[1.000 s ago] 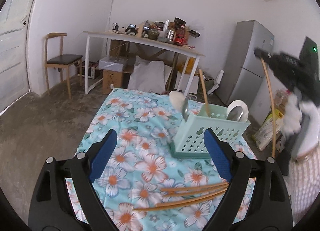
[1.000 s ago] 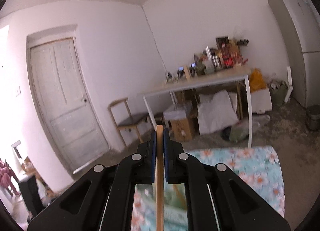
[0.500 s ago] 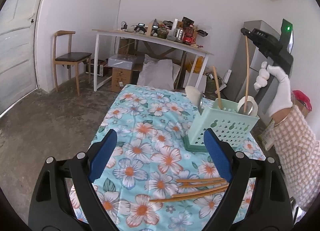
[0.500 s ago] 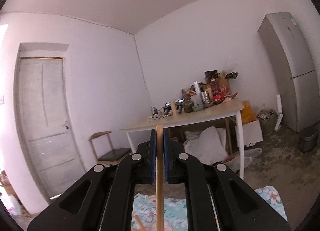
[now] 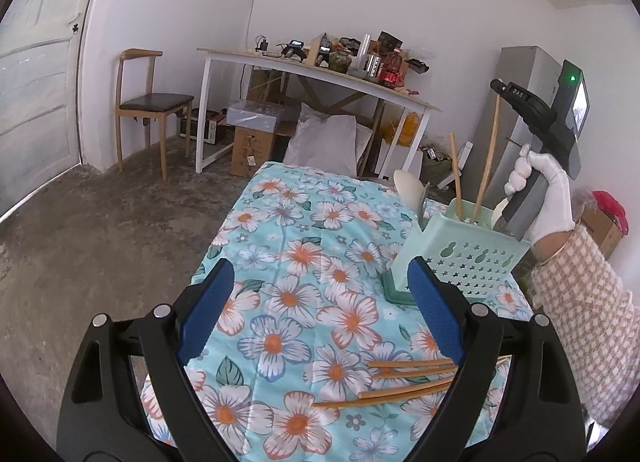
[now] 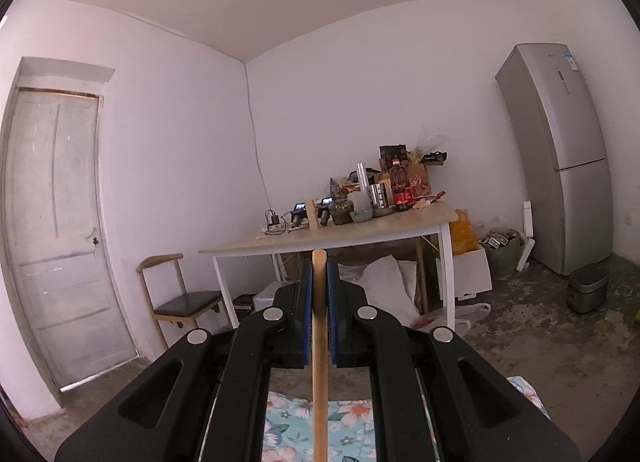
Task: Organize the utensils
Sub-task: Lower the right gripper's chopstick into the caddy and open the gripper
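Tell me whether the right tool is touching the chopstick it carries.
Touching. The right wrist view shows the right tool with both blue pads pressed against the upright wooden chopstick, no gap on either side.

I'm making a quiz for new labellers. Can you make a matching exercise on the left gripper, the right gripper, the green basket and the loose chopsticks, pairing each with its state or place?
Things:
1. left gripper
2. right gripper
3. green basket
4. loose chopsticks

States:
A. lying flat on the flowered cloth
B. shut on an upright chopstick
C. open, holding nothing
D. standing on the cloth with spoons and chopsticks inside

Pairs: 1-C, 2-B, 3-D, 4-A
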A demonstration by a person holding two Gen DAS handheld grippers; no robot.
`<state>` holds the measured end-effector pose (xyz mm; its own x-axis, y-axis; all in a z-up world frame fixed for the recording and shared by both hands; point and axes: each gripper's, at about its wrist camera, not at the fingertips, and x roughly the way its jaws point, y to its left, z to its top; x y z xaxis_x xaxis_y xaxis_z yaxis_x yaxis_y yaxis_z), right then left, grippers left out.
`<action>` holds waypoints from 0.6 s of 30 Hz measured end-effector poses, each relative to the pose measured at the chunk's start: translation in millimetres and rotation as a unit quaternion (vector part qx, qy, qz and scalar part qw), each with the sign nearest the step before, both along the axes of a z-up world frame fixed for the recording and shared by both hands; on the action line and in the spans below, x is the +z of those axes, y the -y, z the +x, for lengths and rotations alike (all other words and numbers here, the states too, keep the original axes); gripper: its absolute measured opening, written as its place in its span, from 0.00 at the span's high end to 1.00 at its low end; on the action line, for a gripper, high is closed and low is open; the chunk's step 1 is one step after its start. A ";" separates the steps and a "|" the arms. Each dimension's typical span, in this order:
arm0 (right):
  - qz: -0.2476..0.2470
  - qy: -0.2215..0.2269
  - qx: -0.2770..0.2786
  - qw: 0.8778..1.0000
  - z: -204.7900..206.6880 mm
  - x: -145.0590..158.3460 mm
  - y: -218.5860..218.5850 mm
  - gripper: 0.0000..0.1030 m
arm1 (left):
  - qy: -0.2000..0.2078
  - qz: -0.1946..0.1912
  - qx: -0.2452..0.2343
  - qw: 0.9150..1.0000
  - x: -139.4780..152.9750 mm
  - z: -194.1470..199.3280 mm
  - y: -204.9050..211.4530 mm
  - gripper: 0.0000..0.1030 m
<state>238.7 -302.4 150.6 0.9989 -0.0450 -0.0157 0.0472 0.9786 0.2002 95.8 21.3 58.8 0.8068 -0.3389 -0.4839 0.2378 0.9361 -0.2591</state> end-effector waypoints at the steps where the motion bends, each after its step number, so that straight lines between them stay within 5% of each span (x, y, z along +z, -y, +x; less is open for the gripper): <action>1: -0.002 0.002 0.000 1.000 -1.3 -0.2 0.3 0.93 | 0.000 0.000 0.000 1.000 0.2 0.2 0.2 0.18; 7: -0.003 0.005 0.004 1.000 -9.3 4.5 3.1 0.91 | 0.002 0.000 -0.002 1.000 0.5 1.0 2.9 0.18; 10: 0.005 0.010 0.005 1.000 -19.1 6.7 6.2 0.79 | 0.003 -0.001 -0.002 1.000 1.1 0.7 3.7 0.18; 18: 0.019 0.034 0.032 0.999 -83.0 24.2 11.1 0.72 | 0.010 -0.004 -0.004 1.000 6.5 -8.3 6.6 0.18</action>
